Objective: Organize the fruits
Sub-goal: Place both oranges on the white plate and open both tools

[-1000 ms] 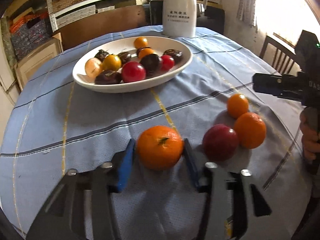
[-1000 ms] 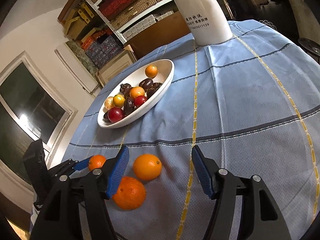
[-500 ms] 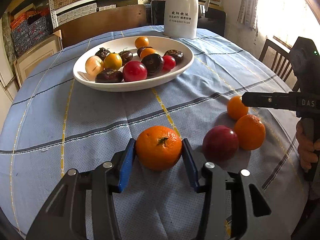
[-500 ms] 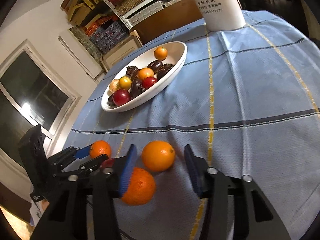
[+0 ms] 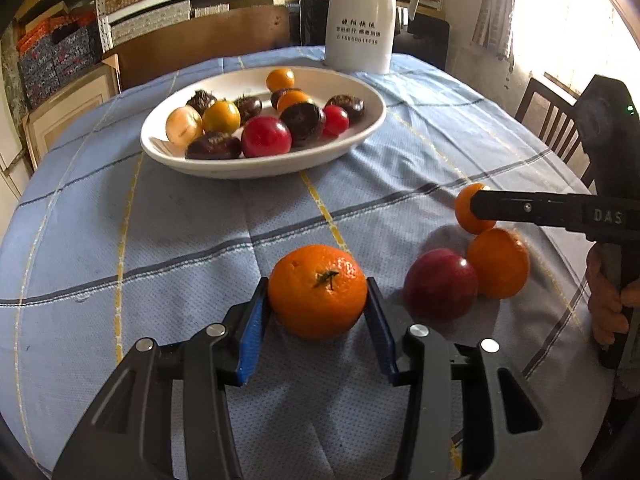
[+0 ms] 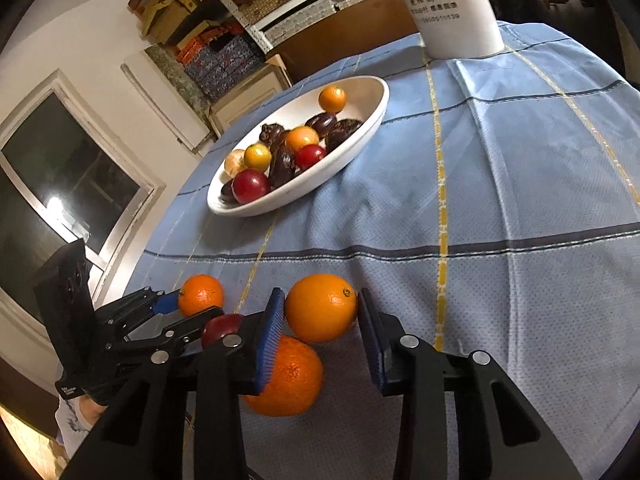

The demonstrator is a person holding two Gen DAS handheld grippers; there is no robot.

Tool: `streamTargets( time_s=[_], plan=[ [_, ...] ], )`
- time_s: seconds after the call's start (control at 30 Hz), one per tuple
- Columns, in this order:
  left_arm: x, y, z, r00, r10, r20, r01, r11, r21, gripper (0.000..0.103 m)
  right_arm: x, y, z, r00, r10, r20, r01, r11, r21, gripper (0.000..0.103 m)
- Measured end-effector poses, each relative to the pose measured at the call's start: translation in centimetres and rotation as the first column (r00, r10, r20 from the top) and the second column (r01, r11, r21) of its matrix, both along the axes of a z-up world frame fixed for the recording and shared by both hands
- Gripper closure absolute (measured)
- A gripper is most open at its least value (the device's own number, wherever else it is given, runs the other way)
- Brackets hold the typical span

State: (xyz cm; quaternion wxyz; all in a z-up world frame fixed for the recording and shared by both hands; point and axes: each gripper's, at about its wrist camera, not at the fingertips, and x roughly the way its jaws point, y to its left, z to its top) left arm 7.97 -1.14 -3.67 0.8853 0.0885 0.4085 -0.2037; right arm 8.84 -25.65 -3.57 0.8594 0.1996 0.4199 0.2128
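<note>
Your left gripper (image 5: 318, 300) had closed on the mandarin (image 5: 317, 291), both blue pads pressed against its sides, with the fruit sitting on the blue checked tablecloth (image 5: 180, 232) near the table's front edge. Your right gripper (image 6: 322, 314) straddled the small orange (image 6: 321, 307); its left pad touched the peel, while I cannot tell if the right pad made contact. That orange lay toward the table's right edge, just beside a larger orange (image 6: 286, 376) and a red apple (image 5: 440, 283), which touched each other. The white oval dish (image 5: 256, 166) of mixed fruit stood mid-table, well apart from them, with a white thermos jug (image 5: 362, 20) at the far edge.
</note>
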Motion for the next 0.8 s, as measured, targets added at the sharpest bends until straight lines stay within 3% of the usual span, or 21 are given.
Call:
streamTargets(
  time_s=[0.3, 0.53, 0.7, 0.77, 0.8],
  plan=[
    [0.7, 0.8, 3.1, 0.997, 0.036, 0.075, -0.035, 0.999, -0.011, 0.058, 0.4, -1.4, 1.3, 0.999, -0.05, 0.016, 0.049, 0.998, 0.041, 0.065],
    [7.3, -0.1, 7.4, 0.991, 0.095, 0.09, -0.088, 0.993, -0.076, 0.058, 4.7, 0.6, 5.8, 0.996, -0.036, 0.087, 0.037, 0.999, -0.01, 0.066],
    [11.9, -2.7, 6.8, 0.991, 0.109, 0.073, -0.106, 0.993, -0.049, 0.057, 10.4, 2.2, 6.9, 0.989, -0.09, 0.114, 0.095, 0.995, -0.033, 0.066],
    [13.3, -3.2, 6.0, 0.987, 0.138, 0.077, -0.135, 0.99, -0.045, 0.05, 13.0, 2.5, 6.3, 0.987, -0.117, 0.105, 0.123, 0.991, -0.047, 0.066],
    [13.9, -3.2, 5.6, 0.984, 0.156, 0.081, -0.152, 0.987, -0.052, 0.035, 14.2, 2.5, 5.8, 0.987, -0.128, 0.092, 0.133, 0.99, -0.045, 0.066]
  ],
)
